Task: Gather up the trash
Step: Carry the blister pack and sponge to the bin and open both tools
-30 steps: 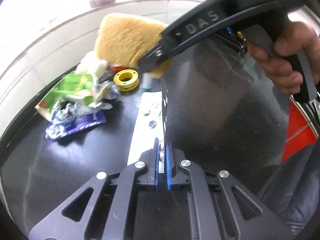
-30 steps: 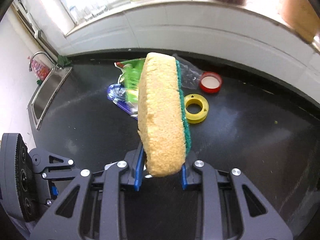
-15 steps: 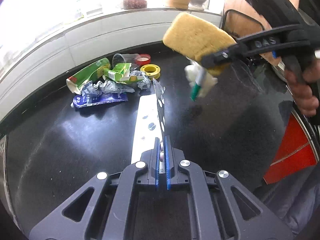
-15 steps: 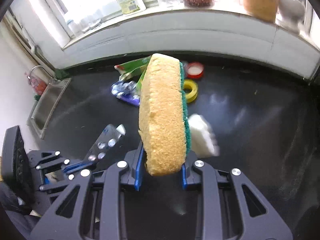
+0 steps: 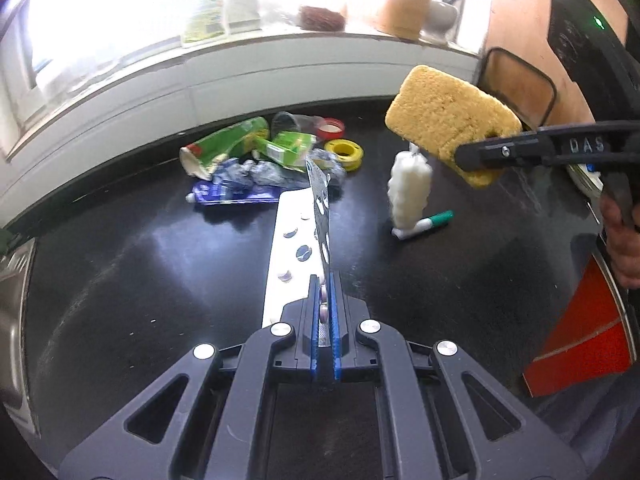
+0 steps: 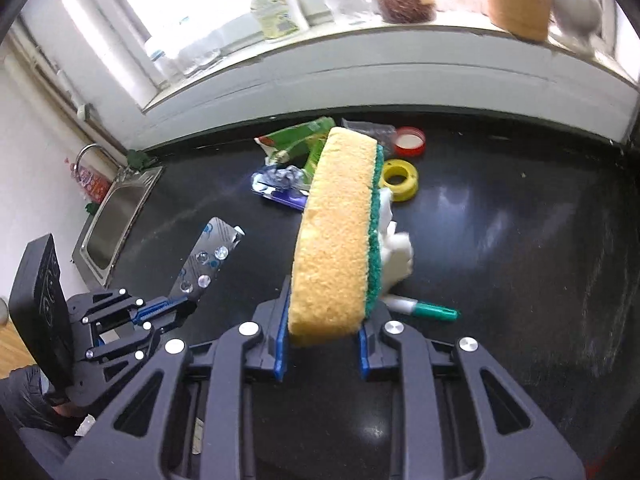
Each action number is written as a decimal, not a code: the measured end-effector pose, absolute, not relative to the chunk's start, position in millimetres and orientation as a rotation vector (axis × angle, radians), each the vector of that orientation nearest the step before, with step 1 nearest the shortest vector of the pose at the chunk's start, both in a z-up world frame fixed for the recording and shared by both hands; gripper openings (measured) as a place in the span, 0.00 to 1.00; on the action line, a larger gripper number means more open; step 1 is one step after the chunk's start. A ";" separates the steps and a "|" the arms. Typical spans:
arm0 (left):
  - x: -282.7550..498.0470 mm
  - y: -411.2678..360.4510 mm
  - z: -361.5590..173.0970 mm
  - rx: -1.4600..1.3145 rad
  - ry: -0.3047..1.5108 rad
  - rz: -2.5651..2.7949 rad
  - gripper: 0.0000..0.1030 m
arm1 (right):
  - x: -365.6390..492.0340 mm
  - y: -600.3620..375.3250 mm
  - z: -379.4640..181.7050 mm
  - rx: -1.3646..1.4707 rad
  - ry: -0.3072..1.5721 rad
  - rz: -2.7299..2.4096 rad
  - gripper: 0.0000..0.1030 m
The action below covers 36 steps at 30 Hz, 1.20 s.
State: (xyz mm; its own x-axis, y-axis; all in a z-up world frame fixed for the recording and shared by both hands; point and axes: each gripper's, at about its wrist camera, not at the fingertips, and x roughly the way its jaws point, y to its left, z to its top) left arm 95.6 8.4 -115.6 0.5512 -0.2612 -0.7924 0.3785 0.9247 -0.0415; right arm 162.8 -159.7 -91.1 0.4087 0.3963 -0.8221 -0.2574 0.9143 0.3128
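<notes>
My left gripper (image 5: 325, 312) is shut on a silver blister pack (image 5: 318, 208), held edge-up above the black counter (image 5: 140, 272). In the right wrist view that pack (image 6: 206, 256) sticks out of the left gripper (image 6: 168, 306) at lower left. The right gripper (image 6: 322, 336) holds a yellow sponge with a green scouring side (image 6: 336, 240) on end, and its jaws are closing on it. From the left wrist view the sponge (image 5: 444, 124) hangs at upper right. A blurred white wad (image 5: 410, 192) and a green-tipped marker (image 5: 432, 220) are just below it.
A trash pile lies near the back wall: green cartons (image 5: 228, 148), a blue wrapper (image 5: 236, 192), a yellow tape roll (image 5: 344, 152), a red lid (image 5: 334, 126). A steel sink (image 6: 116, 216) is at the left. A person's hand (image 5: 624, 232) and a red panel (image 5: 580, 340) are at the right.
Both grippers have risen and drawn back from the trash pile, which now looks smaller and farther. The white wad and the marker have come into view under the sponge.
</notes>
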 end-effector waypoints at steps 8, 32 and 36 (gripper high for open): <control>88.4 41.7 -100.8 0.077 0.895 -0.276 0.04 | 164.6 -120.9 -89.3 0.078 1.071 0.497 0.23; -170.5 321.3 -149.3 -0.396 0.983 0.502 0.04 | -16.0 277.3 -136.7 -0.428 1.216 1.352 0.23; -203.3 356.2 -186.9 -0.461 1.018 0.548 0.04 | -56.2 327.9 -170.5 -0.535 1.259 1.391 0.23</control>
